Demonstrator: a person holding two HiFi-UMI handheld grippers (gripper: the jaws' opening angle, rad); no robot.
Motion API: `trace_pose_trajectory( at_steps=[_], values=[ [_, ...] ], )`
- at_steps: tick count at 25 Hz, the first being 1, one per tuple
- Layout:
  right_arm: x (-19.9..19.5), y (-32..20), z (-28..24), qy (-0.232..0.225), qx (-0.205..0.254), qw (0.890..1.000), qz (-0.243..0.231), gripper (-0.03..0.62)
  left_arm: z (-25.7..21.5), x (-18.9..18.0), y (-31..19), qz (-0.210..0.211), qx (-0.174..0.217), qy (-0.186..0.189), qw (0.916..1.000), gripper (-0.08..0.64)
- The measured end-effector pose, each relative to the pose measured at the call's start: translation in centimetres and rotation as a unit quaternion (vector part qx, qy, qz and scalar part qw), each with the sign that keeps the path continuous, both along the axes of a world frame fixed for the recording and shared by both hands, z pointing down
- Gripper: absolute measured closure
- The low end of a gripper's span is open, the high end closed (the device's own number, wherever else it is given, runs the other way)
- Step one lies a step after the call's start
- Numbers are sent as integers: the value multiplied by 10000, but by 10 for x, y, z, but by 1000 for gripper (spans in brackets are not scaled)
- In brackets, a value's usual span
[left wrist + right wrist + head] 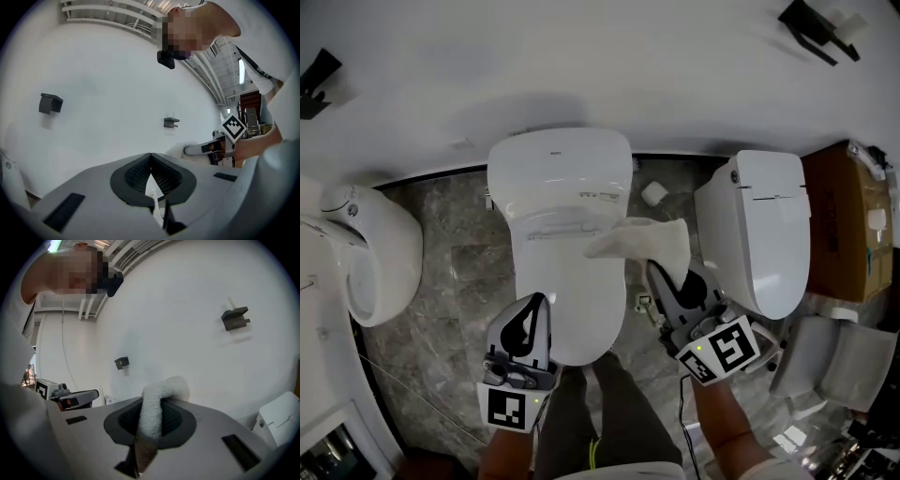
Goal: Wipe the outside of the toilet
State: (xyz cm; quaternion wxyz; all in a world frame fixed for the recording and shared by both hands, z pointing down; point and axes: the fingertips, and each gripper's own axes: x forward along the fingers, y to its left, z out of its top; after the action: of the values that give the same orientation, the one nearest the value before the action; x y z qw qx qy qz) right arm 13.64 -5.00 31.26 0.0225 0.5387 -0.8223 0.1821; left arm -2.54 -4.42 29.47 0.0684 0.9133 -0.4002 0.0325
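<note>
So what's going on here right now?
A person stands over the middle toilet, whose lid is down, with a gripper in each hand. The right gripper is shut on a white cloth, which it holds out at the right side of the lid; whether the cloth touches the lid cannot be told. The left gripper is shut and empty, near the front of the lid. Another toilet stands close on the right.

Left claw (150, 159) closed; right claw (151, 414) pinches cloth (644, 241).
</note>
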Motion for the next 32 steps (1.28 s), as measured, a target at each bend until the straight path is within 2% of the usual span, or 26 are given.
trace_pose_trajectory(
  at_steps=[3, 9, 12, 16, 22, 32],
  values=[
    [17, -25, 27, -102, 40, 9999, 90, 522, 23, 13, -14, 27, -57, 37, 10000, 543],
    [50, -63, 69, -83, 90, 9996, 273, 522, 46, 36, -42, -67, 90, 81, 9999, 543],
    [70, -77, 87, 124, 104, 9989, 451, 522, 58, 43, -45, -74, 50, 58, 9999, 542],
    [92, -95, 106, 326, 124, 9971, 676, 522, 77, 45, -44, -69, -221, -32, 9997, 543],
    [106, -121, 135, 541, 220, 9953, 773, 522, 97, 51, -53, -110, -237, -132, 9996, 543],
    [140, -147, 168, 1027, 402, 9864, 1221, 522, 126, 58, -55, -162, -355, -227, 9990, 542]
  ],
)
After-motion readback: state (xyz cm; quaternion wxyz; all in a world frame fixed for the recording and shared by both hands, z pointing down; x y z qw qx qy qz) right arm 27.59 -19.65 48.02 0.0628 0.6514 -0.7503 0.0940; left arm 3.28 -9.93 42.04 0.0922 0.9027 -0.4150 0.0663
